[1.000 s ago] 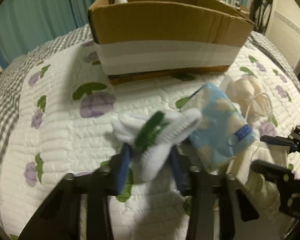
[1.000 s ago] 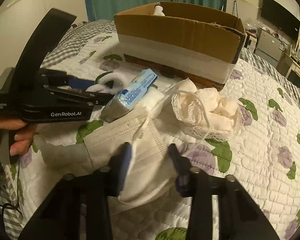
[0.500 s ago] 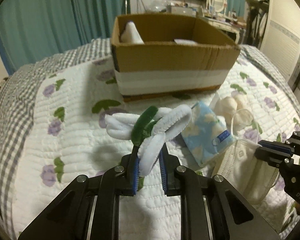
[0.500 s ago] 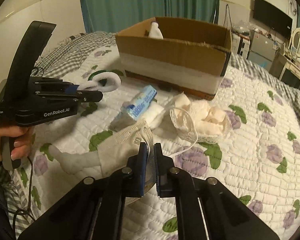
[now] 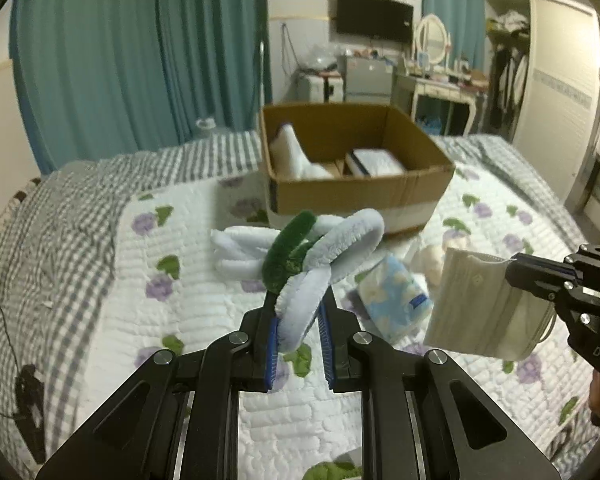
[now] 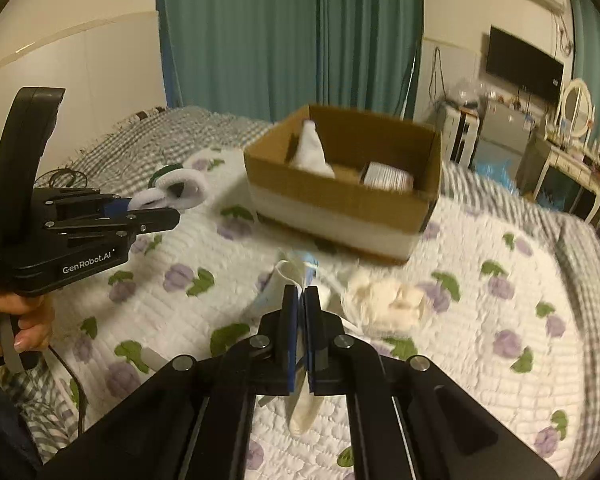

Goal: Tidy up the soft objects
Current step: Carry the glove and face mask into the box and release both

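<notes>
Left claw (image 5: 296,330): clenched on white-and-green fuzzy chenille loops (image 5: 300,252), held above the quilted floral bed (image 5: 180,320).
Right claw (image 6: 302,312): clenched on pleated white face mask (image 5: 476,304), airborne.
Open brown cardboard box (image 5: 356,196): beyond both, rim unobstructed.

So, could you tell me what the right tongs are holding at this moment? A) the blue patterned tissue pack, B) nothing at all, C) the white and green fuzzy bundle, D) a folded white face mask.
D: the right tongs are shut on the white face mask, lifted above the quilt, while the left tongs hold the fuzzy bundle.
</notes>
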The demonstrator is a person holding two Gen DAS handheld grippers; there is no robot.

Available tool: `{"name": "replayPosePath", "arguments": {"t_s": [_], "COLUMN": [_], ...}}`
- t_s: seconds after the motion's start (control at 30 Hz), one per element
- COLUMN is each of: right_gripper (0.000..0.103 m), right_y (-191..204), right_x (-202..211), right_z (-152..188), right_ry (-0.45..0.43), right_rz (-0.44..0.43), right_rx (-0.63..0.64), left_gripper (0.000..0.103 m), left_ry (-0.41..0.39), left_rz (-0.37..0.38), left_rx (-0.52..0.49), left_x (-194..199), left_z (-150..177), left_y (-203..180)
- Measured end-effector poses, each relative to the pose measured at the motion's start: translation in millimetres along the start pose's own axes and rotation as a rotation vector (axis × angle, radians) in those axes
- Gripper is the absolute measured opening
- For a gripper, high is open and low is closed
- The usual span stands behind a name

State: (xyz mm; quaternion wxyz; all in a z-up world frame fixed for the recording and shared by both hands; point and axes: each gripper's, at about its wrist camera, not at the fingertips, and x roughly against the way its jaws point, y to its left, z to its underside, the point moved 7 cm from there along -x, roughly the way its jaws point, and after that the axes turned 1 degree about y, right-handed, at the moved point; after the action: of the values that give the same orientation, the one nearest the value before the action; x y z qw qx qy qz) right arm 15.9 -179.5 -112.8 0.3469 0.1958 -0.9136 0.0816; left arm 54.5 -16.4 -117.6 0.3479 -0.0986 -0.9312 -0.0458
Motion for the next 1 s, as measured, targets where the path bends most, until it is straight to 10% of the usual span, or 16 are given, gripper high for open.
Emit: {"name": "replayPosePath", "arguments": {"t_s": [1.0], "right_gripper": [0.003], "right_y": [-6.1], "right_x": [110.4], "right_z": [-143.1], "right_ry": [-0.354], "right_rz": [0.142], "right_rx": [0.089], "left_gripper": [0.017], "left_ry": [-0.284], "left_rz": [0.033], "left_rx": [0.043], "left_x": [90.1], "left_z": [-120.3], "left_y": [15.0]}}
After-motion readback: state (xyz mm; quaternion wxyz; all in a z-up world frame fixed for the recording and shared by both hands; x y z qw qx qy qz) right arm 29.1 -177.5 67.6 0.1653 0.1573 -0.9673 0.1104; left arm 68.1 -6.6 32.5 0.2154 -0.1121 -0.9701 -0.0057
